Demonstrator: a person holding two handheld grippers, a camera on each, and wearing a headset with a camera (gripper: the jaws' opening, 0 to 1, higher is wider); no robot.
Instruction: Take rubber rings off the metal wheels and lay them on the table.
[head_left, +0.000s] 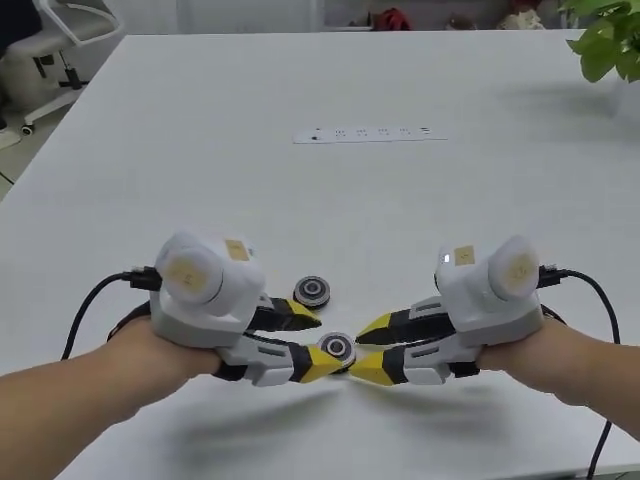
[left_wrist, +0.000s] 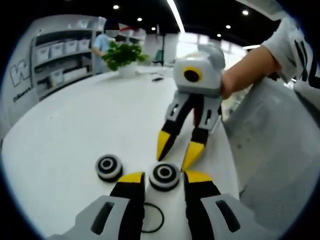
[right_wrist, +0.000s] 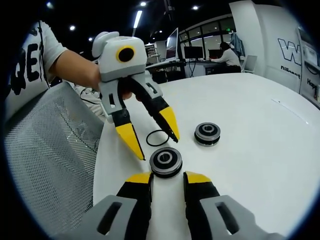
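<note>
Left tool and right tool, jaws apart, flank a wheel on the white office table.

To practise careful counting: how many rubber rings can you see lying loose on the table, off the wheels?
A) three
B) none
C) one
C: a single thin black ring lies flat on the table, apart from the near wheel and the far wheel.

Grey-white housings, black fingers, yellow tips, black cables, white lettered sleeve
</note>
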